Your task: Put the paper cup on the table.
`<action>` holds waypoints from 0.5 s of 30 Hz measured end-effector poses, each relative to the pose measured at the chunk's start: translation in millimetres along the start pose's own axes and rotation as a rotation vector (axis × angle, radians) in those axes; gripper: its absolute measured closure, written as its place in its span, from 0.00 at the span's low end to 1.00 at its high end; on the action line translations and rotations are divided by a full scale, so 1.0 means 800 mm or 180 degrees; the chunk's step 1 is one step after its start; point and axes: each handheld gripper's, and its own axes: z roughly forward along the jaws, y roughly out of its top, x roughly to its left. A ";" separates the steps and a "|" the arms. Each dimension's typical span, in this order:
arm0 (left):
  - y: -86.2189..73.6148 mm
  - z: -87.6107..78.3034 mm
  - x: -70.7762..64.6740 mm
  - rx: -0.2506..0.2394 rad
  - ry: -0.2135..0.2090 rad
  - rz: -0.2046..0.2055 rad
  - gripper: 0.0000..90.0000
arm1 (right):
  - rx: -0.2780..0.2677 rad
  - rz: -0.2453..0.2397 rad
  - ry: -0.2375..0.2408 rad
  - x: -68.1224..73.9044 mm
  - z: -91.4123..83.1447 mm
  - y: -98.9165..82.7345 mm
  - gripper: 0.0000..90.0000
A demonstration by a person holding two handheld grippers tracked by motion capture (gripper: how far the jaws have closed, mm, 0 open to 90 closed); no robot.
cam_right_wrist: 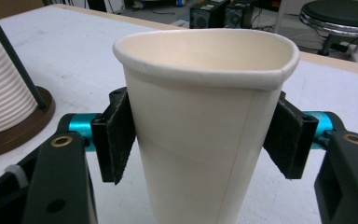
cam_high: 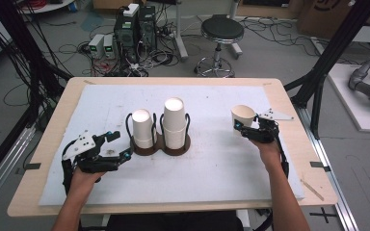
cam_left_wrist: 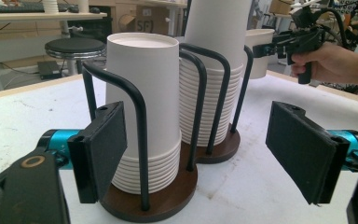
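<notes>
A brown two-well holder [cam_high: 147, 149] with black wire guides stands mid-table and carries two stacks of upturned white paper cups: a shorter stack [cam_high: 143, 127] and a taller stack [cam_high: 174, 121]. My left gripper [cam_high: 120, 145] sits just left of the holder, open, nothing between its pads. In the left gripper view the shorter stack [cam_left_wrist: 142, 107] and the taller stack [cam_left_wrist: 214, 60] rise in front of the left gripper [cam_left_wrist: 203, 149]. My right gripper [cam_high: 246, 126] is shut on a single upright paper cup [cam_high: 242, 115] to the right. Its pads squeeze the cup [cam_right_wrist: 205, 126], bending the rim.
A white mat [cam_high: 212, 163] covers most of the wooden table [cam_high: 294, 144]. Beyond the far edge stand a black stool [cam_high: 221, 31] and computer boxes [cam_high: 135, 29] among cables. A black frame post [cam_high: 325, 62] rises at the right.
</notes>
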 end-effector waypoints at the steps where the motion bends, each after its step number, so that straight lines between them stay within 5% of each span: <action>1: 0.000 0.000 0.000 0.0008 -0.0003 -0.0005 0.23 | 0.0018 -0.0001 -0.0006 0.000 0.001 0.000 0.37; 15: -0.002 0.001 0.002 0.0028 0.0014 -0.0036 0.23 | 0.0283 0.0057 0.0048 -0.004 0.006 -0.021 0.35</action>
